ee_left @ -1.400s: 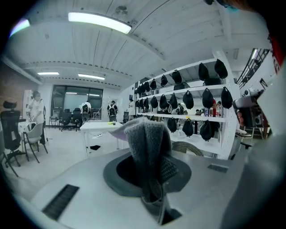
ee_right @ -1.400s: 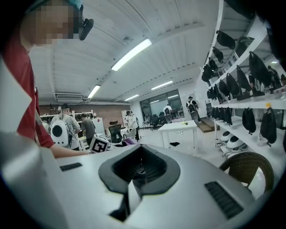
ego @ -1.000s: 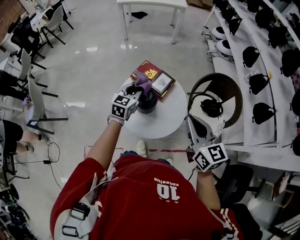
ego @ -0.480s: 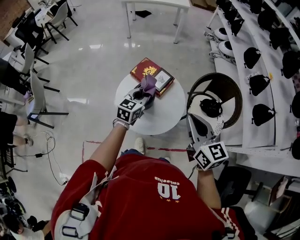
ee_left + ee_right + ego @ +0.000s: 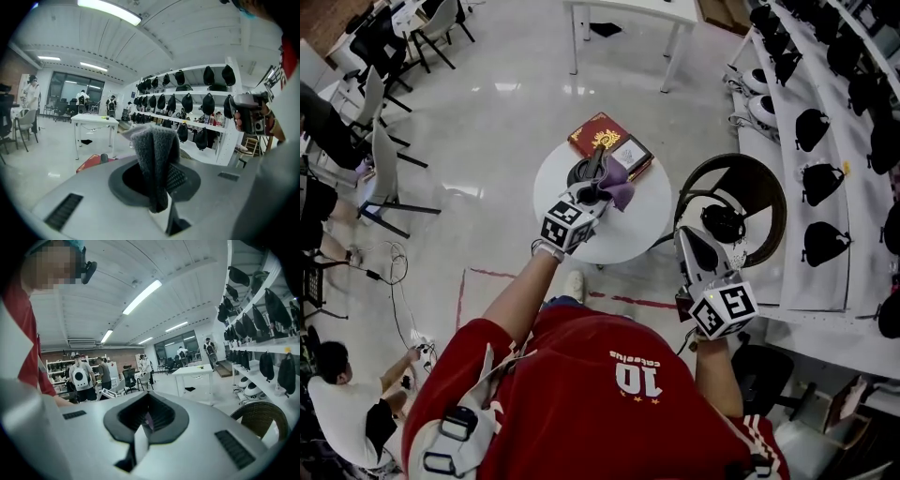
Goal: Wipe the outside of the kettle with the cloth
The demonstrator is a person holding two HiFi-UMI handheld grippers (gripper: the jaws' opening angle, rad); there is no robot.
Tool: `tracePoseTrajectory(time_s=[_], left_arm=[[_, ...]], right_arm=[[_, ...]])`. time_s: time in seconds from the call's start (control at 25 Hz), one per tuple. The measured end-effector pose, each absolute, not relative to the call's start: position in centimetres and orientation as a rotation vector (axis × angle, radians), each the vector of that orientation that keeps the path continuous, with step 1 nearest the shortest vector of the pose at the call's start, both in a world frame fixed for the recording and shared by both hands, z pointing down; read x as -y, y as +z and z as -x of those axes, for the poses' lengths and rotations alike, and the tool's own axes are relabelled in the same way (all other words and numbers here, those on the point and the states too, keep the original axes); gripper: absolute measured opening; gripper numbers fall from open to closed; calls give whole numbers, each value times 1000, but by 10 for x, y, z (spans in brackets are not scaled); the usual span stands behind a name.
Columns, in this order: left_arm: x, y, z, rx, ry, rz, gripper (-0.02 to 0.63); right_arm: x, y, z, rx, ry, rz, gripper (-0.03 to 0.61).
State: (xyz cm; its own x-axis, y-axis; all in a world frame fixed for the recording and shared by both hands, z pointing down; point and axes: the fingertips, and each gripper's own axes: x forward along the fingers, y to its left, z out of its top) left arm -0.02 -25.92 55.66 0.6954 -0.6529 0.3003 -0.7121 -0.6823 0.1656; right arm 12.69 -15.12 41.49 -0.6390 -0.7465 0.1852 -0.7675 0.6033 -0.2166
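The kettle (image 5: 579,174) stands toward the round table's (image 5: 628,234) far edge beside a red book (image 5: 598,133), with the left gripper (image 5: 596,178) clamped on the purple cloth (image 5: 619,191) just beside it, while the right gripper (image 5: 686,240), closed and empty, hangs off the table's right edge above the glossy floor (image 5: 506,141).

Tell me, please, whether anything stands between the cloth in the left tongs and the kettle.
Nothing visible does. The left tongs hold the purple cloth right beside the kettle on the round table. The red book lies on the kettle's far side, out of the path.
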Motion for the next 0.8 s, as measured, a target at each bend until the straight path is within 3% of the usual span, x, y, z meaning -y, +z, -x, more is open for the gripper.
tracePoseTrajectory(time_s=[0.32, 0.8], left_arm=[[244, 531, 7, 1173, 268, -2646, 51], [276, 500, 76, 1313, 294, -2661, 51]], right_arm=[[150, 412, -116, 2803, 408, -1173, 15], [154, 409, -97, 2809, 401, -1166, 15]])
